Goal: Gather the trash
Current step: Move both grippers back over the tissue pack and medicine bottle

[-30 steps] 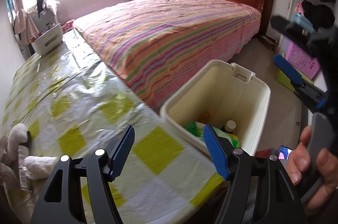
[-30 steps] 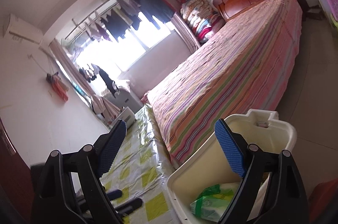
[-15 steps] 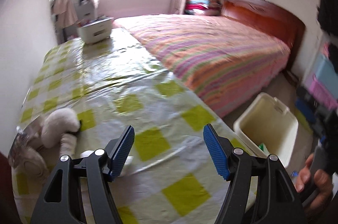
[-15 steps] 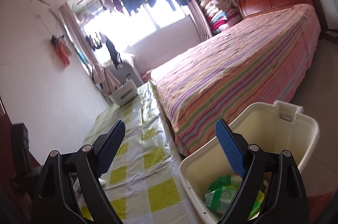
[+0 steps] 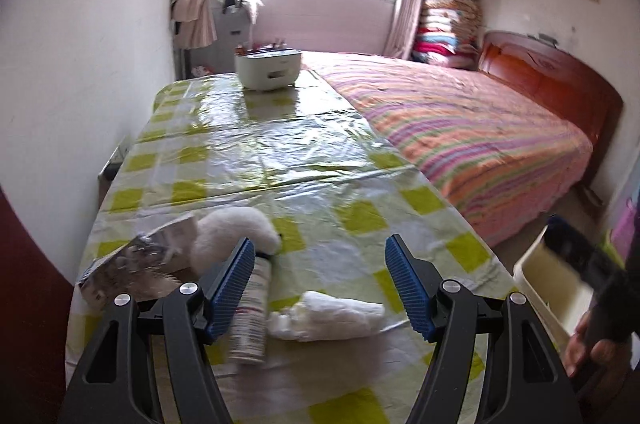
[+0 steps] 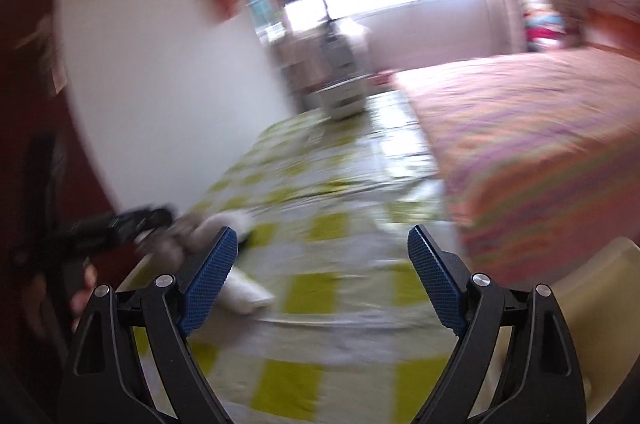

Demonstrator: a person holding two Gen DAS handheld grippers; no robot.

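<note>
My left gripper (image 5: 320,286) is open and empty above the near end of the table (image 5: 280,144). Just ahead of it lie a crumpled white tissue (image 5: 326,316), a small labelled bottle (image 5: 252,308), a round white wad (image 5: 232,234) and a crinkled silver wrapper (image 5: 132,268). The cream trash bin (image 5: 548,288) stands on the floor at the right. My right gripper (image 6: 322,276) is open and empty over the table in a blurred view, with a white tissue (image 6: 244,294) near its left finger and the bin (image 6: 592,304) at the right.
A white box (image 5: 268,68) sits at the table's far end by the window. A bed with a striped cover (image 5: 460,128) runs along the table's right side. A wall (image 5: 80,84) borders the left. The other gripper and hand (image 5: 592,308) show at right.
Both grippers have swung left, away from the bin and over the table. The trash on the table has come into view ahead of the left gripper. Both stay open.
</note>
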